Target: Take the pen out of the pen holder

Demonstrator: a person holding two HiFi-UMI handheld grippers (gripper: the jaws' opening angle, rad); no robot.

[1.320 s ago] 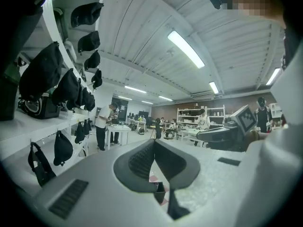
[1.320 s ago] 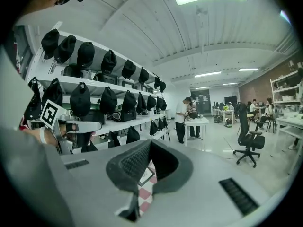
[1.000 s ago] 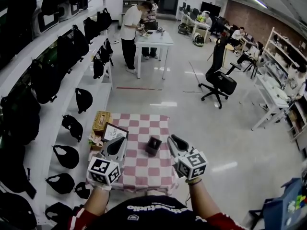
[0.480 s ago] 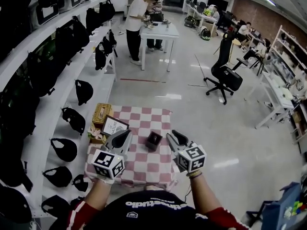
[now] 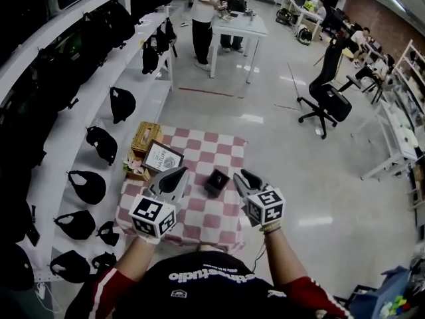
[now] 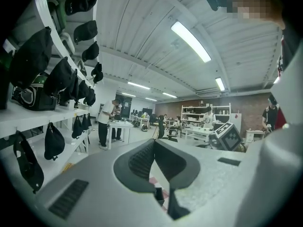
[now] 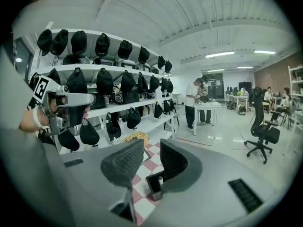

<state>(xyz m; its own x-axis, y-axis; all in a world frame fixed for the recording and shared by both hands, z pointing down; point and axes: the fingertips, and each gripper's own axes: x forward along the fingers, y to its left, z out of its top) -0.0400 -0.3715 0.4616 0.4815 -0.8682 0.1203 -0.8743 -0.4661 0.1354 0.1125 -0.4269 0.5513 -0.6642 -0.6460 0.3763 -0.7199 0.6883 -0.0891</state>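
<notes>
Head view took in the bench (image 5: 206,223) closest by, spread with a red-and-white check cloth. Over it, the left hand-held gripper (image 5: 178,175) had its jaws together with nothing in them. The right hand-held gripper (image 5: 243,177) had its jaws apart and closing, gripping nothing. Between the two stood the black pen holder (image 5: 216,181), touching neither. In the right gripper view it showed through the gap of the jaws, beyond the tips, with the pen (image 7: 160,179) upright inside. A framed card (image 5: 163,158) leaned just behind the left one, with a woven box (image 5: 146,136) past it. Alongside ran a white shelf (image 5: 145,102) of black caps (image 5: 121,104). Far off were a white table (image 5: 240,24), a person (image 5: 207,5) and an office chair (image 5: 327,95).
</notes>
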